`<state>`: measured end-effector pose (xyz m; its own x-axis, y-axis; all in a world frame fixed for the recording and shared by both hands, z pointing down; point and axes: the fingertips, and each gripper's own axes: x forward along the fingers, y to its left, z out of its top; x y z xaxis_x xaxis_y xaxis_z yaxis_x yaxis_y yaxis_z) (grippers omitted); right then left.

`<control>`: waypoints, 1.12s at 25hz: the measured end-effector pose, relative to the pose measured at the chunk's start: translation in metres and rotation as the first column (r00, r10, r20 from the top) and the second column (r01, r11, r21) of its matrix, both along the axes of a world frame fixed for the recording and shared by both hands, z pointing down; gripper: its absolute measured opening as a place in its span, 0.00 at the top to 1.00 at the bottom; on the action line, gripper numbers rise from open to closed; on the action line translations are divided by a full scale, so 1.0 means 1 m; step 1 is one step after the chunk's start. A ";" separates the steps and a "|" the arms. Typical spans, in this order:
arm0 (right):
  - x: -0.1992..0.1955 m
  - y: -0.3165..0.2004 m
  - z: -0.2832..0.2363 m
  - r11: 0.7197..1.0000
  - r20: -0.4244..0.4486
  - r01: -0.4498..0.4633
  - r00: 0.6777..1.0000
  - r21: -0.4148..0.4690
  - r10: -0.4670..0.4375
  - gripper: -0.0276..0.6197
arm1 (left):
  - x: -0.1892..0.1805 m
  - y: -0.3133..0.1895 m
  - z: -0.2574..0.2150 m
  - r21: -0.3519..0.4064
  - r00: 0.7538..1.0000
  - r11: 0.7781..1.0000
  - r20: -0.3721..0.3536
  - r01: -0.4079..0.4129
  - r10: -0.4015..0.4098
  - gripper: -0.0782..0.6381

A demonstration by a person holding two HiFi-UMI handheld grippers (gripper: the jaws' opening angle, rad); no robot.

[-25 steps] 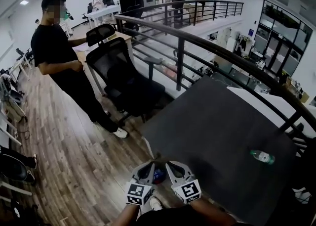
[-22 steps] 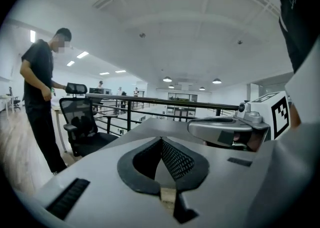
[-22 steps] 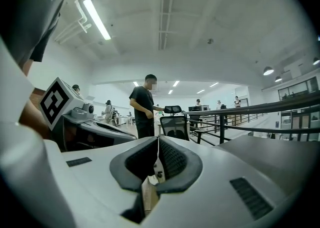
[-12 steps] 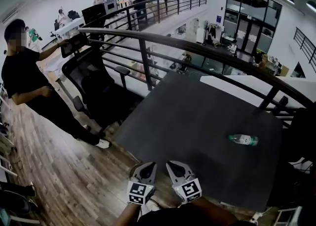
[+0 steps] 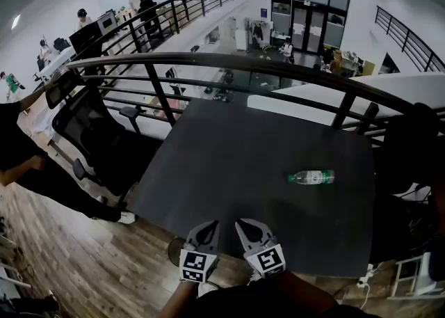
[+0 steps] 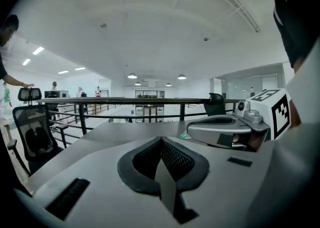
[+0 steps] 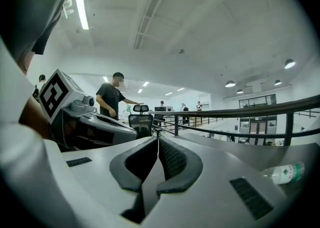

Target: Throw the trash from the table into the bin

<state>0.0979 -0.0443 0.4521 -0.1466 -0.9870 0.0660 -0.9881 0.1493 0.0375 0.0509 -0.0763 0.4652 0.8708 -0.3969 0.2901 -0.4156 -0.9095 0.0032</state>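
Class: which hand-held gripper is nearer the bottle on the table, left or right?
Right. In the head view the right hand-held gripper is below-left of the bottle; the left hand-held gripper is beside it, farther left.

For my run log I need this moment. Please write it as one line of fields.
stage: before pickup | left gripper: shut, empty | right gripper: shut, empty | bottle: lying on table, untouched

Head view high, steeply down onto table, both gripper views low, level, sharing railing
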 end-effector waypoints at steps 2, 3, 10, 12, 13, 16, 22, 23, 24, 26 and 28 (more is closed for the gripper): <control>0.022 0.009 0.001 1.000 -0.008 -0.031 0.999 0.006 0.031 0.92 | 0.022 0.007 0.002 0.000 1.000 1.000 -0.003 -0.029 0.029 0.86; 0.033 0.013 0.002 0.999 -0.010 -0.048 0.999 0.005 0.048 0.92 | 0.033 0.009 0.004 0.000 0.999 0.999 -0.005 -0.042 0.042 0.86; 0.095 0.039 -0.003 0.986 0.001 -0.167 0.986 0.009 0.167 0.92 | 0.095 0.023 0.000 0.011 0.992 0.992 -0.004 -0.128 0.128 0.86; 0.110 0.044 -0.004 0.979 0.014 -0.202 0.979 0.006 0.202 0.92 | 0.114 0.027 -0.002 0.018 0.987 0.987 -0.002 -0.158 0.158 0.86; 0.120 0.049 -0.005 0.976 0.014 -0.219 0.976 0.012 0.219 0.92 | 0.124 0.031 -0.003 0.024 0.985 0.985 0.000 -0.173 0.173 0.86; 0.151 0.070 -0.005 0.961 0.015 -0.276 0.961 0.026 0.276 0.92 | 0.156 0.047 -0.003 0.033 0.977 0.976 0.010 -0.214 0.214 0.86; 0.188 0.096 -0.007 0.906 0.079 -0.422 0.904 0.013 0.420 0.92 | 0.189 0.065 -0.007 0.029 0.953 0.953 0.041 -0.301 0.300 0.86; 0.193 0.098 -0.009 0.896 0.080 -0.445 0.893 0.016 0.442 0.92 | 0.194 0.067 -0.008 0.030 0.948 0.948 0.043 -0.316 0.314 0.86; 0.199 0.101 -0.012 0.885 0.079 -0.464 0.884 0.023 0.461 0.92 | 0.199 0.068 -0.009 0.029 0.944 0.944 0.042 -0.329 0.327 0.86; 0.210 0.105 -0.019 0.867 0.082 -0.497 0.866 0.039 0.493 0.92 | 0.212 0.072 -0.011 0.029 0.934 0.933 0.038 -0.358 0.356 0.86; 0.217 0.107 -0.025 0.851 0.078 -0.523 0.851 0.048 0.519 0.92 | 0.223 0.071 -0.011 0.030 0.920 0.920 0.036 -0.390 0.389 0.86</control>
